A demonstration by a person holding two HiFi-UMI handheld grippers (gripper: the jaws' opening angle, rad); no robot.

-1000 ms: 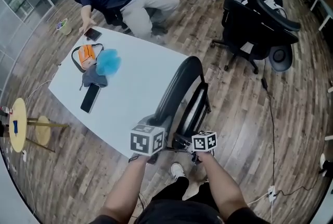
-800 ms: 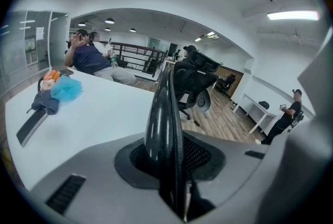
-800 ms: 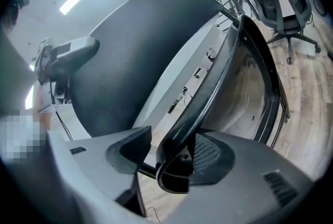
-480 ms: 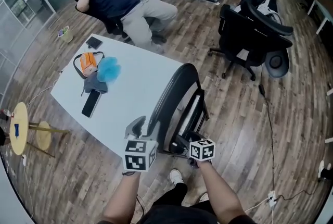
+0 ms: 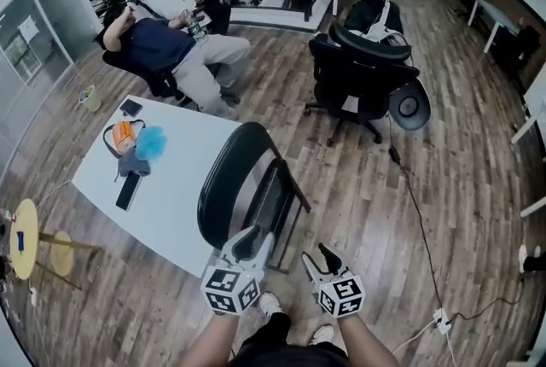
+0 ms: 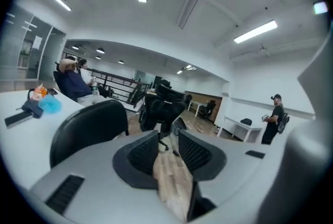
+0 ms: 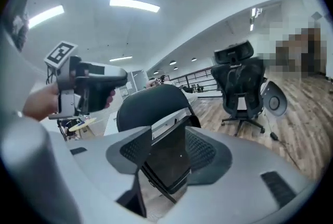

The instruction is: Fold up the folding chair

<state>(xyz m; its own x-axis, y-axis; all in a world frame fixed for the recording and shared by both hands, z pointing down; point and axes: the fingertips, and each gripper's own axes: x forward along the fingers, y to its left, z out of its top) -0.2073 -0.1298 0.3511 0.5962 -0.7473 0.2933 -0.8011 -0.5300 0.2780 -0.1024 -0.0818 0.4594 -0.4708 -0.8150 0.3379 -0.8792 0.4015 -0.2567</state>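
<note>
My left claw (image 5: 247, 246) and right claw (image 5: 321, 259) were closing, empty; the folding chair (image 5: 232, 182) ahead seemed rigid and heavy, so grip its frame.

The chair (image 5: 226, 186) has a smooth, slightly glossy black plastic back on a thin dark metal frame, the surface (image 5: 171, 203) is smooth matt white, and the floor (image 5: 478, 186) is grainy brown wood plank.
</note>
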